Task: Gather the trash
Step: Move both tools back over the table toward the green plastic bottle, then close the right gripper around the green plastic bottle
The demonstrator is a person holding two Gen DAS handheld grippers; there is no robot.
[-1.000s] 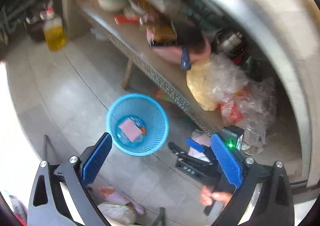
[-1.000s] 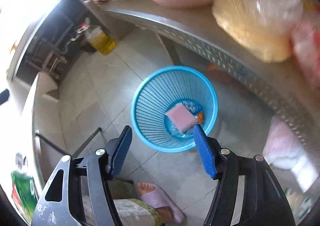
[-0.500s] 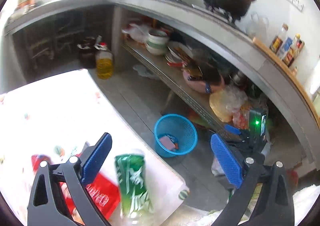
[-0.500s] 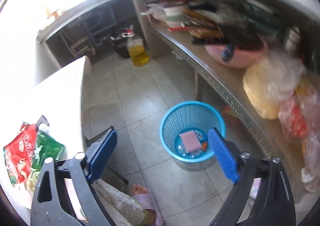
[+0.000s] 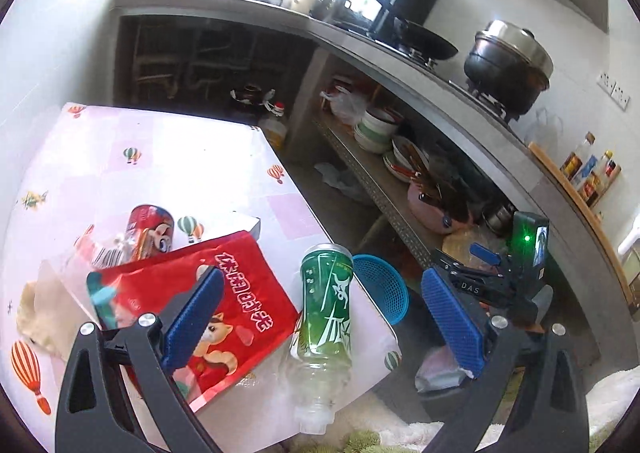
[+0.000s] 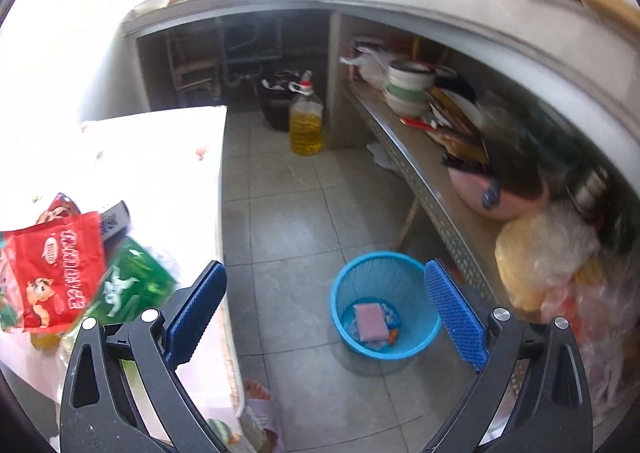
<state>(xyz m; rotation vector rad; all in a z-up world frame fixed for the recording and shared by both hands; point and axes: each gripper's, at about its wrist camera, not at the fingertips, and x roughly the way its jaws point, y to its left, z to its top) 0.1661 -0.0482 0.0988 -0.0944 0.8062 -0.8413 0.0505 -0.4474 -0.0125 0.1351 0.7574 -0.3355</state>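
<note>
A green-labelled plastic bottle (image 5: 328, 317) lies on the table (image 5: 168, 165) near its right edge, between my open left gripper's (image 5: 320, 317) fingers. A red snack bag (image 5: 224, 301) lies beside it, with a red can (image 5: 150, 227) behind. The blue trash basket (image 6: 384, 301) stands on the floor and holds a pink sponge (image 6: 372, 321); it also shows in the left wrist view (image 5: 384, 289). My right gripper (image 6: 326, 313) is open and empty above the floor, left of the basket. The bag (image 6: 52, 273) and bottle (image 6: 132, 285) show at its left.
A shelf (image 6: 420, 173) under the counter holds bowls, a pink basin (image 6: 500, 197) and plastic bags (image 6: 548, 253). An oil jug (image 6: 306, 125) stands on the floor. A pot (image 5: 508, 65) sits on the stove. A crumpled wrapper (image 5: 44, 317) lies at the table's left.
Both grippers have lifted and pulled back from over the basket. The left one has swung over the table and now has the bottle between its fingers.
</note>
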